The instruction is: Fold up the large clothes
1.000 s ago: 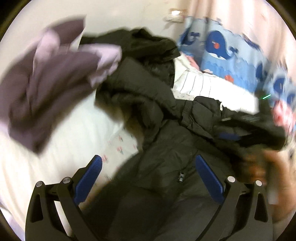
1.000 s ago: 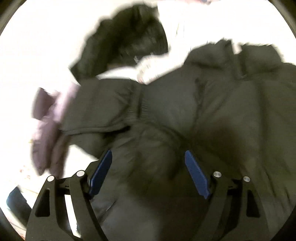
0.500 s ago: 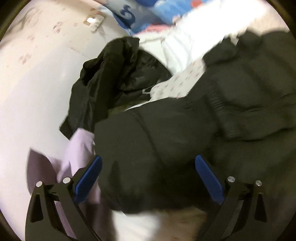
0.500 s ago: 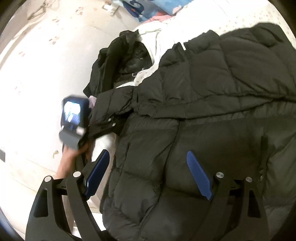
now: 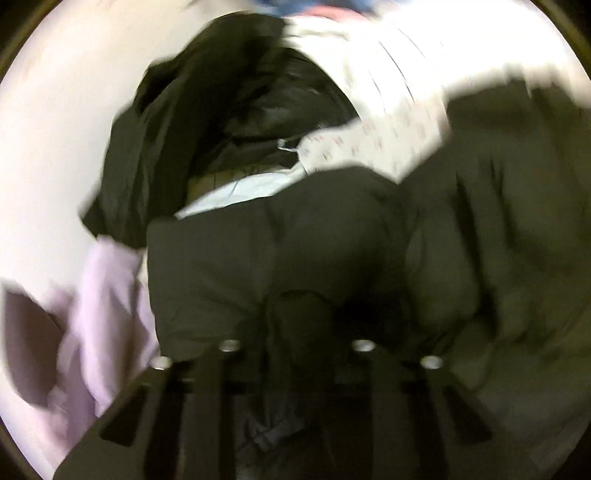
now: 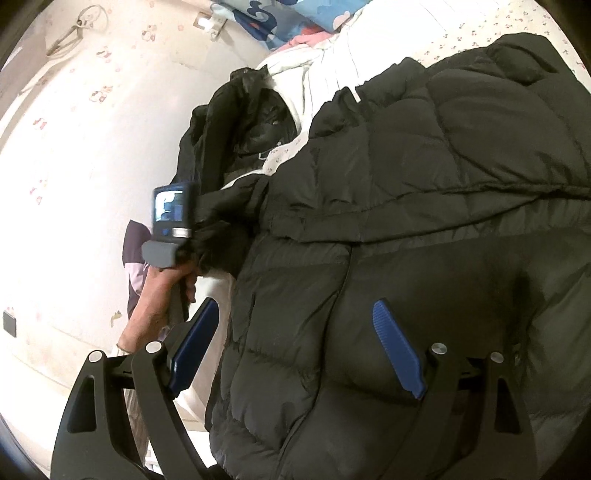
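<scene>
Black puffer jacket point(image 6: 424, 229) lies spread on the bed point(image 6: 480, 33); left gripper point(image 5: 295, 332) fingers have just closed on its left sleeve cuff, presumably to fold it inward, while right gripper point(image 6: 295, 350) hovers wide open, empty, over the body.

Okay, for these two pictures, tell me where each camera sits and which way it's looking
Left wrist: on the left claw, aimed down at the black puffer jacket's sleeve, just closed on it; only black claw arms show.
Right wrist: on the open right claw, looking across the jacket body; its blue pads and the person's left hand show.
Shared: the jacket, the second dark garment, the purple cloth.
</scene>
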A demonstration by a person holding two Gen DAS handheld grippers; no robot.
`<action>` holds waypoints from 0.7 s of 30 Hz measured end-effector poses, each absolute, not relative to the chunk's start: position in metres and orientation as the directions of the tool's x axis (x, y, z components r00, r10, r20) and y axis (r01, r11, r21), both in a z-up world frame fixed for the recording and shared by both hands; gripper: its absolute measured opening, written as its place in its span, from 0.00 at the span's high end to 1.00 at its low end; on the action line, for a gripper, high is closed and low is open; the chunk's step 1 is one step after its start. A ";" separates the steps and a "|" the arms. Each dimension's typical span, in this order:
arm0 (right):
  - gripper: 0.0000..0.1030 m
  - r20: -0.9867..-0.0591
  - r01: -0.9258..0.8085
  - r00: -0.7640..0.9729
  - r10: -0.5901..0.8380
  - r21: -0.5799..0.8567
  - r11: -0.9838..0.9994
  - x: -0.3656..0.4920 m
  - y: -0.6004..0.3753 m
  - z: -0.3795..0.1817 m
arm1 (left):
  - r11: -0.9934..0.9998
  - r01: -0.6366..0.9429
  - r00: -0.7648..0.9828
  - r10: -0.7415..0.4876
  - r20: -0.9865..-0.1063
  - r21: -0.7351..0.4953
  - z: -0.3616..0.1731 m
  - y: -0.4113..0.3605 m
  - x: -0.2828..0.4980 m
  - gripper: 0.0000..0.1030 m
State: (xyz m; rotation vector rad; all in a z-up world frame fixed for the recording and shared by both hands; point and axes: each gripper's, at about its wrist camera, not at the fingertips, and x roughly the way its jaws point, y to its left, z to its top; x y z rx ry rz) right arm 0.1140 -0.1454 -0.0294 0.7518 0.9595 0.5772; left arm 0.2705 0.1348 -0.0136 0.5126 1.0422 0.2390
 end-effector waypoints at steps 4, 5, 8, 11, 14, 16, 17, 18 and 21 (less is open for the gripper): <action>0.20 -0.482 -0.108 0.470 0.740 0.801 0.590 0.114 -0.150 -0.026 | 0.993 0.005 0.557 0.094 -0.825 0.117 0.038 0.153 0.256 0.90; 0.20 -0.471 -0.112 0.472 0.745 0.806 0.581 0.114 -0.151 -0.025 | 0.999 0.037 0.589 0.000 -0.808 0.027 0.052 0.150 0.248 0.90; 0.20 -0.389 -0.133 0.481 0.786 0.853 0.504 0.115 -0.158 -0.020 | 0.967 0.169 0.648 -0.255 -0.718 -0.191 0.088 0.125 0.228 0.90; 0.17 -0.274 -0.134 0.515 0.812 0.910 0.392 0.118 -0.175 -0.015 | 0.901 0.298 0.645 -0.433 -0.629 -0.315 0.105 0.082 0.210 0.90; 0.11 -0.183 -0.140 0.563 0.806 0.940 0.312 0.126 -0.200 -0.007 | 0.830 0.399 0.592 -0.558 -0.582 -0.389 0.103 0.028 0.200 0.90; 0.08 -0.121 -0.165 0.593 0.796 0.949 0.267 0.132 -0.218 -0.002 | 0.784 0.464 0.532 -0.619 -0.578 -0.412 0.089 -0.011 0.193 0.90; 0.07 -0.078 -0.170 0.603 0.794 0.960 0.223 0.133 -0.229 -0.002 | 0.772 0.484 0.510 -0.632 -0.584 -0.412 0.083 -0.025 0.192 0.90; 0.07 -0.053 -0.167 0.606 0.794 0.967 0.192 0.134 -0.235 -0.003 | 0.758 0.502 0.486 -0.646 -0.589 -0.417 0.076 -0.038 0.188 0.90; 0.07 -0.029 -0.157 0.634 0.772 0.974 0.166 0.135 -0.253 -0.007 | 0.728 0.547 0.416 -0.665 -0.620 -0.414 0.049 -0.070 0.177 0.90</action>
